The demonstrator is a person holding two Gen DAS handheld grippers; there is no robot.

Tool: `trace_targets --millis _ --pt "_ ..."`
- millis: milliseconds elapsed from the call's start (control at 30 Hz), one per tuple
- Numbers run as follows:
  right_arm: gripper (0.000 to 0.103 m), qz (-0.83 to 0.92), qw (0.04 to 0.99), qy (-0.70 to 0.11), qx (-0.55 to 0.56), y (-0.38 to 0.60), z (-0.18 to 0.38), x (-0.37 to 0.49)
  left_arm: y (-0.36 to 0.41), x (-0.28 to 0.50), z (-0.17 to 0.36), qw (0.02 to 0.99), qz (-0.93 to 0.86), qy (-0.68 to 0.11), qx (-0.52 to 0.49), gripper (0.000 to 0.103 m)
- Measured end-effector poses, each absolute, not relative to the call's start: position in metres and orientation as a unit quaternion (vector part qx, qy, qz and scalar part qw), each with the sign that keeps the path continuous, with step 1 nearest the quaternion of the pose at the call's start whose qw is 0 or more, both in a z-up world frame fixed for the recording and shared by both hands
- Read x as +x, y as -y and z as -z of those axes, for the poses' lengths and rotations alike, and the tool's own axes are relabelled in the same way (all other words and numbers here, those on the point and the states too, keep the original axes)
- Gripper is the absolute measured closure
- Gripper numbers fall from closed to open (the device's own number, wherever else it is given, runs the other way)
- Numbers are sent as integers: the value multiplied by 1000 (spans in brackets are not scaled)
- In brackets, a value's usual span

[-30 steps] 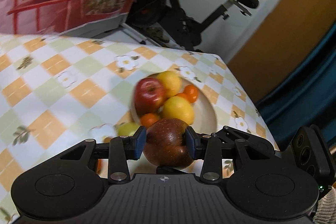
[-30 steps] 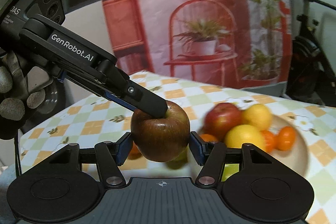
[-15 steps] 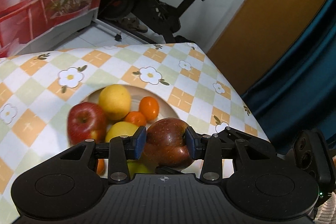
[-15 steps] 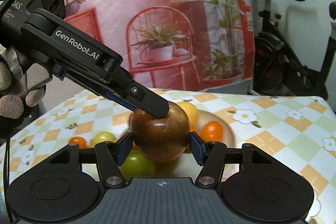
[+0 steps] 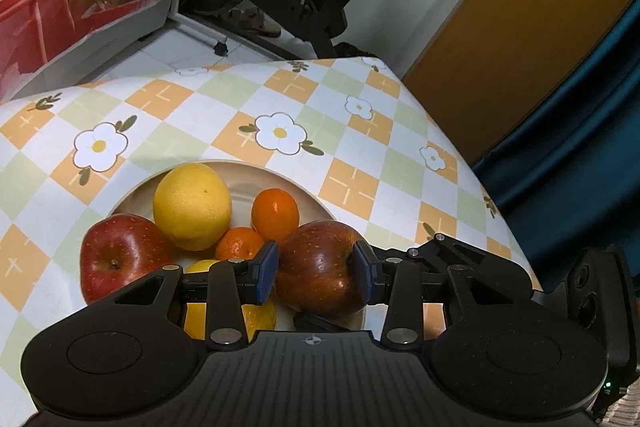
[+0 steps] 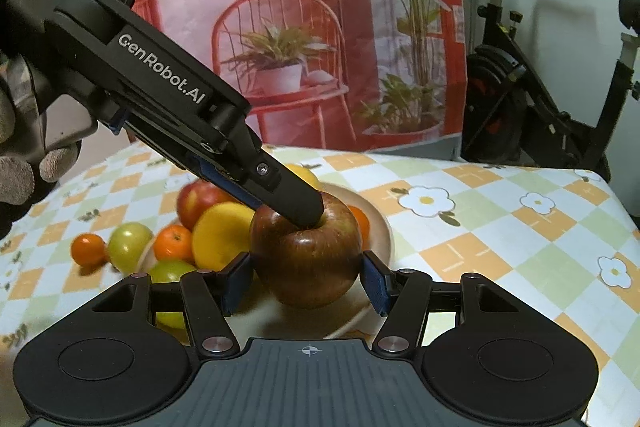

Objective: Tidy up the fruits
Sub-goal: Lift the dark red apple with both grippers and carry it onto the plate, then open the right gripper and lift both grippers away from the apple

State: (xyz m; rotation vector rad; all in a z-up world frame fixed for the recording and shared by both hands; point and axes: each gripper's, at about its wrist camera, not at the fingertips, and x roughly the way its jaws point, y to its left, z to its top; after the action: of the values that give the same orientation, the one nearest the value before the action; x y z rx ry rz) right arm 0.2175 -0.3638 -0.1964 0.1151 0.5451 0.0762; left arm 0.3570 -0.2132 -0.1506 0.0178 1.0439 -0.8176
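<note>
Left wrist view, low centre: my left claw [image 5: 315,277] is clamped on the dark red apple [image 5: 320,267], blue pads pressed to both its sides, right over the near edge of the plate [image 5: 256,173]. Behind it on the plate sit a lemon [image 5: 193,207], a mandarin [image 5: 275,214], a smaller one [image 5: 240,243] and a bright red apple [image 5: 120,255] at lower left.

Right wrist view gives me what that one cannot: a green fruit [image 6: 129,245] and a small orange one [image 6: 89,249] lying off the plate on the tabletop [image 6: 500,227], left of centre. My right claw [image 6: 307,281] sits around the same apple; its pads look just at the skin, and I cannot tell whether they grip.

Much of the plate is hidden by claw bodies. My left claw slants down from upper left, one finger [image 6: 296,203] on the apple's top, gloved hand [image 6: 24,163] cut off at the left edge.
</note>
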Motion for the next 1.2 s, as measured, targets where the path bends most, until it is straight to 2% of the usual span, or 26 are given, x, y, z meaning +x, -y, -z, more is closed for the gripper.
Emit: trace_targets --millis 1200 --pt "49 -22 961 -275 15 350 210 227 218 373 162 791 358 -495 10 59"
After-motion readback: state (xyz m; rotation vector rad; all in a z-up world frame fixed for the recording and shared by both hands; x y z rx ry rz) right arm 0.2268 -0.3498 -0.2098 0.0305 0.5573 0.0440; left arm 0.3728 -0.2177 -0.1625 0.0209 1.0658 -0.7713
